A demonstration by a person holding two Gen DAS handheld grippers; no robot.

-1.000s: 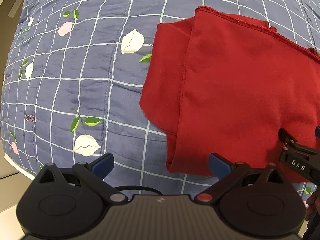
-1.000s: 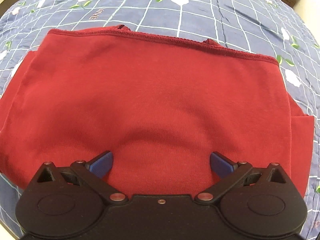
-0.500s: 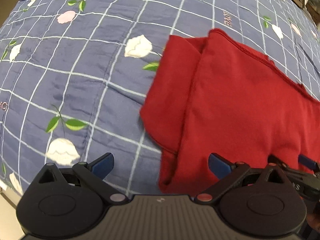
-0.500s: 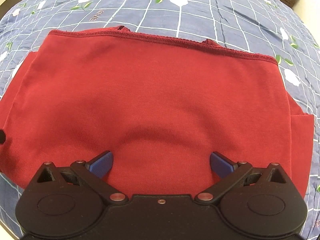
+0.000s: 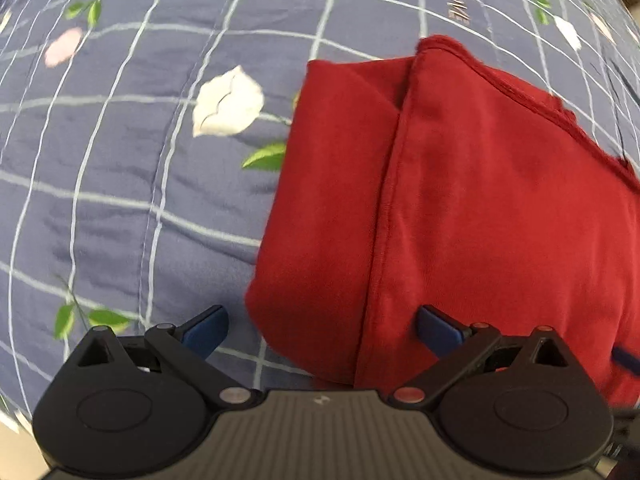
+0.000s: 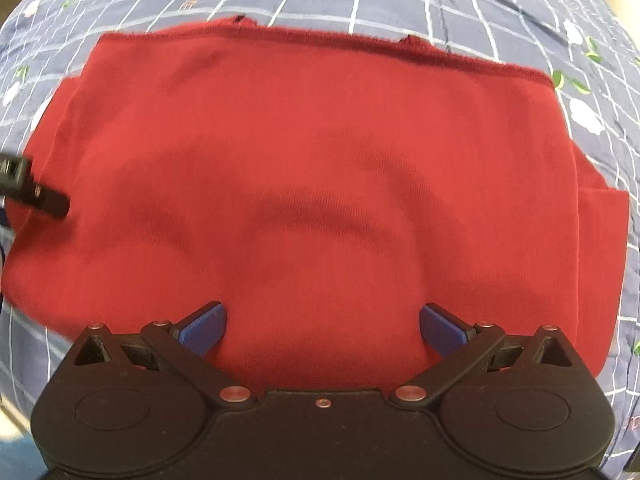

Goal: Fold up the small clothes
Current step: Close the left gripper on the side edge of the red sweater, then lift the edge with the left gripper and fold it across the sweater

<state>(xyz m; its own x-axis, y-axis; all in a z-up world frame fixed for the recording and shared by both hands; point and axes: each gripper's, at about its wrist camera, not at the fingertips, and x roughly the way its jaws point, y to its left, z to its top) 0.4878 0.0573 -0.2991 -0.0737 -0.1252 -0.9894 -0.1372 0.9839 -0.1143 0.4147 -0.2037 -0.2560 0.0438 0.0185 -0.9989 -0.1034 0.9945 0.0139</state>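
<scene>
Left wrist view: left gripper low over the quilt, jaws spread wide, nothing between the blue fingertips; left tip sits over blue quilt, right tip over red cloth; red garment lies flat on the quilt, filling the right half of the view, folded with a narrower under-layer sticking out on its left side and a vertical seam running down the top layer; stitched hem along the far right edge; quilt is blue with a white grid, white and pink flowers, green leaves; a dark blue tip shows at the lower right edge on the red cloth, too cropped to tell what it is; view a bit motion-blurred.

Right wrist view: right gripper over the near edge of the red garment, jaws spread wide, empty, both blue fingertips over red fabric; cannot tell if they touch it; garment spans nearly the whole width, hem at the far edge, soft creases in the middle, a folded flap poking out at right; quilt visible beyond and at both sides; a black part of the other gripper enters from the left edge, over the garment's left end.
</scene>
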